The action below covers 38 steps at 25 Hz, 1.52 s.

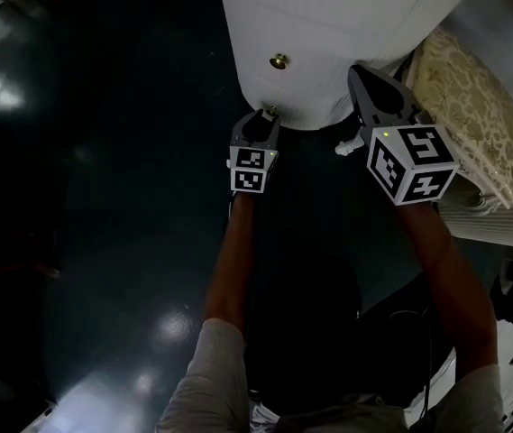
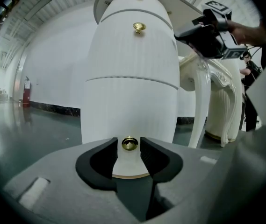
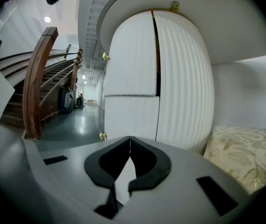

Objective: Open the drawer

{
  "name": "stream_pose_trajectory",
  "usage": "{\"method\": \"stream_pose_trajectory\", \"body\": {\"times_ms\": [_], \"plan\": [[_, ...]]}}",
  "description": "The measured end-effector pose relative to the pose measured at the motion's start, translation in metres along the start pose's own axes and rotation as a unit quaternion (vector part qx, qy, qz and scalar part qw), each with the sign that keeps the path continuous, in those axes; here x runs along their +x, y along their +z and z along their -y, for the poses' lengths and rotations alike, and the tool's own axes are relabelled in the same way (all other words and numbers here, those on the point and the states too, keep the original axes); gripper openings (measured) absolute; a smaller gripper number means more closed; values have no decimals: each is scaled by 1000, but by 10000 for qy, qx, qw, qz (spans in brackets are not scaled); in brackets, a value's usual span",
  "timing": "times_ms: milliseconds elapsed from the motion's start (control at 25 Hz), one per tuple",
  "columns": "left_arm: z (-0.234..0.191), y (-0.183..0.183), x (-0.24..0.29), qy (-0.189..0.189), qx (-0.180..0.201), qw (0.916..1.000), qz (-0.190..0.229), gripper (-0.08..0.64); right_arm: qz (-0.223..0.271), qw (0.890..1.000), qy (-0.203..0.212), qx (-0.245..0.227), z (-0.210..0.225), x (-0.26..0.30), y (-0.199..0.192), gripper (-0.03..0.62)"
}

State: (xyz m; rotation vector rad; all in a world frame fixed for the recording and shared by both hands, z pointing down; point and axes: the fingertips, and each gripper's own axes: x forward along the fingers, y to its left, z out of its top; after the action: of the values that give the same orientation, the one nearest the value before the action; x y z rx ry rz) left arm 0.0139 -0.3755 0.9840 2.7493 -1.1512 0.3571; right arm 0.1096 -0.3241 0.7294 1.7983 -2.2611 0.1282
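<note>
- The left gripper (image 2: 129, 143) had its two fingers (image 2: 149, 149) apart. A small gold knob (image 2: 129, 144) sat right between the tips. Each finger was just beside the knob, with a thin gap on both sides, so nothing was being squeezed.
- The knob belonged to the bottom drawer (image 2: 130, 111), straight in front of those fingers. The drawer's front looked level with the part above it.
- Above the fingers rose the round white cabinet (image 2: 133, 55), with another gold knob (image 2: 139, 28) higher up.
- The right gripper (image 3: 130, 139) had its fingers pressed tight together. Nothing was between them.
- In front of the right fingers was the side of the cabinet. A flowery cushion (image 3: 245, 153) lay to the right of them. A brown wooden stair rail (image 3: 37, 78) stood far off to their left.
- In the head view, the right fingers were near the cabinet's edge, well apart from the left fingers and the knob.
- Behind each pair of fingers sat a cube with black and white squares (image 1: 411, 162).
- Under both grippers was a dark, shiny floor (image 1: 103, 197).
</note>
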Motion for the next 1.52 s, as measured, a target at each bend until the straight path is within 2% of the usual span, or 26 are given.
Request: {"method": "stream_pose_trajectory", "body": {"times_ms": [320, 520, 640, 800, 1000, 1200, 1520], "plan": [[-4, 1, 15, 131, 124, 9997, -176, 146, 36, 10000, 60, 5, -6, 3, 3, 15], [-2, 1, 16, -12, 101, 9999, -104, 145, 39, 9998, 157, 110, -13, -2, 6, 15], [-1, 1, 16, -79, 96, 9999, -48, 117, 56, 9995, 179, 246, -12, -2, 6, 15], [0, 0, 15, -26, 134, 9999, -99, 112, -37, 9997, 229, 97, -17, -3, 0, 15], [-2, 0, 14, 109, -347, 9993, -120, 106, -17, 9998, 141, 139, -11, -2, 1, 15], [-1, 1, 13, 148, -301, 9994, -95, 104, 47, 9999, 104, 114, -9, -6, 4, 15], [0, -6, -9, -34, -302, 9995, 100, 103, 147, 9997, 85, 175, -9, -5, 15, 15]]}}
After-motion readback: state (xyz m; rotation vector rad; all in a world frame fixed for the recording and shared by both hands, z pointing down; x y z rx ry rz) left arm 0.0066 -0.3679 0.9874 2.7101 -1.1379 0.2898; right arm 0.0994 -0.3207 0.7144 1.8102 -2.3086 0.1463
